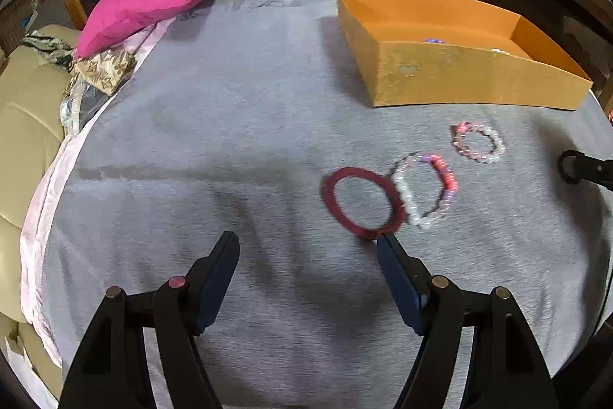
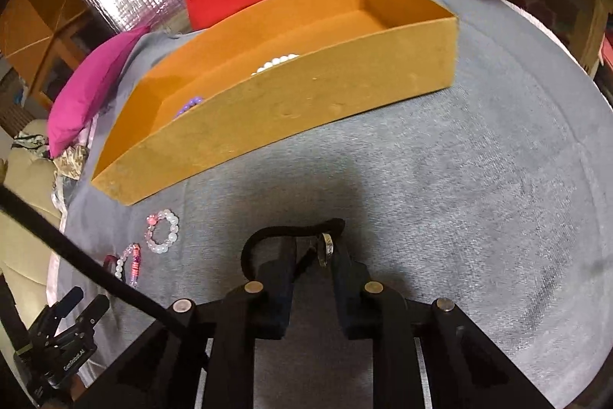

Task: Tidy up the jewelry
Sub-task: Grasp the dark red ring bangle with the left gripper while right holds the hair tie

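Right wrist view: the right gripper (image 2: pixel 312 252) is clenched on a black cord with a round metal charm (image 2: pixel 326 248), close in front of the orange box (image 2: pixel 291 110).

Lift the cord slowly over the near wall of the box and let go only once it is over the inside, near the white beads (image 2: pixel 277 61) and purple beads (image 2: pixel 190 104). The left gripper (image 1: pixel 308 242) is released and holds nothing. Its one tip is at the red ring (image 1: pixel 362 202), which lies in front of the box, touching a pink and white bracelet (image 1: pixel 425 192). A small bracelet (image 1: pixel 478 142) lies nearer the box.
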